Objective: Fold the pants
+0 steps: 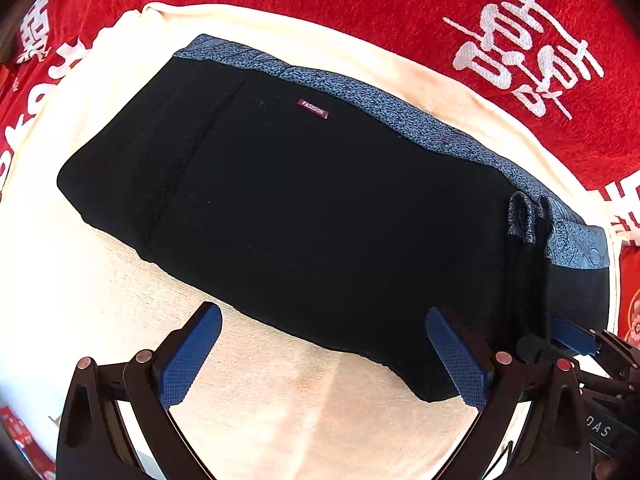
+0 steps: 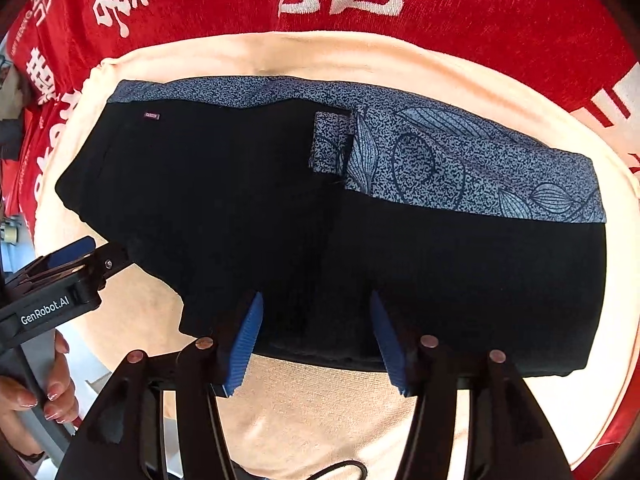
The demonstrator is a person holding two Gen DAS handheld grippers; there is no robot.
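Observation:
Black pants [image 1: 320, 200] lie folded into a compact rectangle, and their blue patterned waistband [image 1: 400, 120] runs along the far edge. My left gripper [image 1: 324, 344] hangs open over the near edge, its right pad overlapping the black cloth and nothing pinched. In the right wrist view the same pants [image 2: 280, 220] fill the middle. My right gripper [image 2: 316, 332] is open, its two blue pads straddling the near folded edge without pressing it. A small label [image 1: 313, 109] sits near the waistband [image 2: 440, 160].
The pants rest on a cream cloth [image 1: 280, 400], also seen as the cream cloth [image 2: 320, 400], spread over a red blanket [image 1: 360, 0] with white characters. A person's hand [image 2: 40, 392] holds the left tool at the lower left.

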